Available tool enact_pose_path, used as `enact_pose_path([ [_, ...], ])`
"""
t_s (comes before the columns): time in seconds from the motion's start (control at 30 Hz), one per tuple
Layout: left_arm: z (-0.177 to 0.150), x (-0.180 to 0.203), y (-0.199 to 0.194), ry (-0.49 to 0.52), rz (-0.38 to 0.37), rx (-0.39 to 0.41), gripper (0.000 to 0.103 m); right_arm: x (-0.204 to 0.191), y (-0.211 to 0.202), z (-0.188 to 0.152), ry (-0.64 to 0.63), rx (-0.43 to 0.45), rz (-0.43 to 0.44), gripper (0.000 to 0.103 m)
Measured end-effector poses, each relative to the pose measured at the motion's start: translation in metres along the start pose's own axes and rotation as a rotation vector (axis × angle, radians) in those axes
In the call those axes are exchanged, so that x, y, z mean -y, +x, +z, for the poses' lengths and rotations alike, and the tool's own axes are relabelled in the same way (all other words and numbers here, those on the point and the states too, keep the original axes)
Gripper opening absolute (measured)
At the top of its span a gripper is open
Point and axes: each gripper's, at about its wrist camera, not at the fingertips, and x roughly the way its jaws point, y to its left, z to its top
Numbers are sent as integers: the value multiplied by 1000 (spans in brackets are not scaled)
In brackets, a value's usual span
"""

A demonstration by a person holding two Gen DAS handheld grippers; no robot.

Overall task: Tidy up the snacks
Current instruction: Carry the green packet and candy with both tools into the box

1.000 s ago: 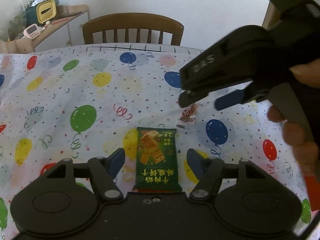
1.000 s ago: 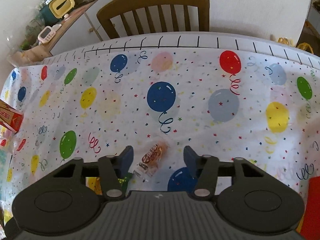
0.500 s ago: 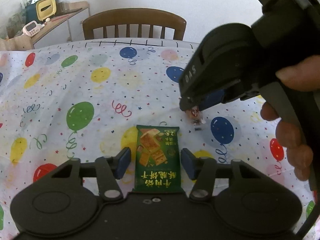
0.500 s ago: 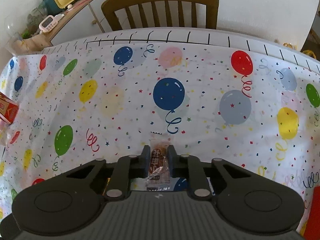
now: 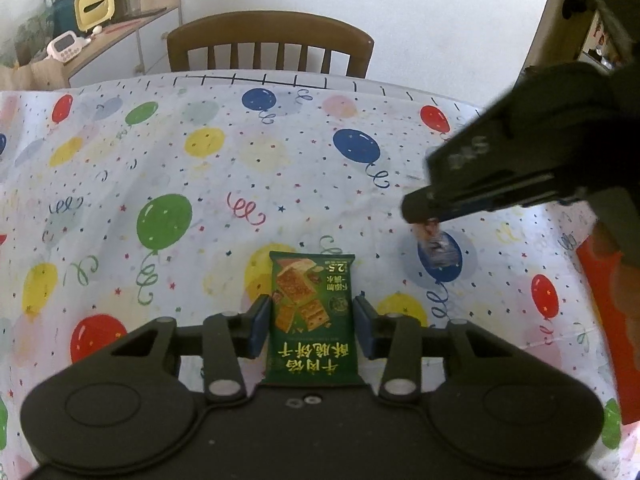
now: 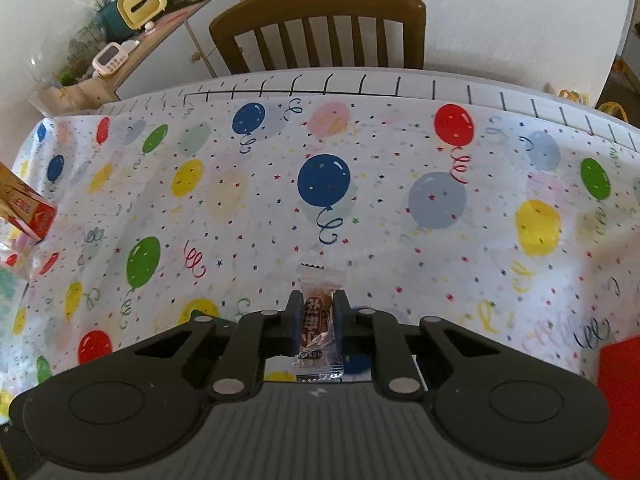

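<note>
A green cracker packet (image 5: 313,316) lies flat on the balloon-print tablecloth (image 5: 180,168). My left gripper (image 5: 312,322) straddles it with its jaws closing, and the blue pads (image 5: 260,322) meet the packet's two long edges. My right gripper (image 6: 318,312) is shut on a small clear-wrapped brown candy (image 6: 318,320), pinched at its middle. In the left wrist view the right gripper (image 5: 424,216) hovers to the right, just above the cloth, and the candy (image 5: 434,244) dangles from its tips over a blue balloon.
A wooden chair (image 6: 320,24) stands behind the table's far edge. A side shelf (image 6: 132,32) with a yellow box and a timer is at the back left. A red-orange carton (image 6: 28,208) sits at the left edge, a red object (image 5: 608,320) at the right.
The left jaws narrowed from well apart to the packet's edges. The right gripper shut on the candy, then carried it up off the cloth and to the right.
</note>
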Motion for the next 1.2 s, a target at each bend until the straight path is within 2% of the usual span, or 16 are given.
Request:
enact_pose_path([
  [0.6, -13, 9, -53, -14, -82, 8, 42, 30, -103, -65, 39, 66, 21, 15],
  [0.93, -13, 41, -101, 38, -143, 50, 42, 48, -168, -99, 63, 122, -5, 15],
  [1.2, -6, 83, -137, 102, -202, 100, 42, 76, -217, -116, 72, 178, -25, 15],
])
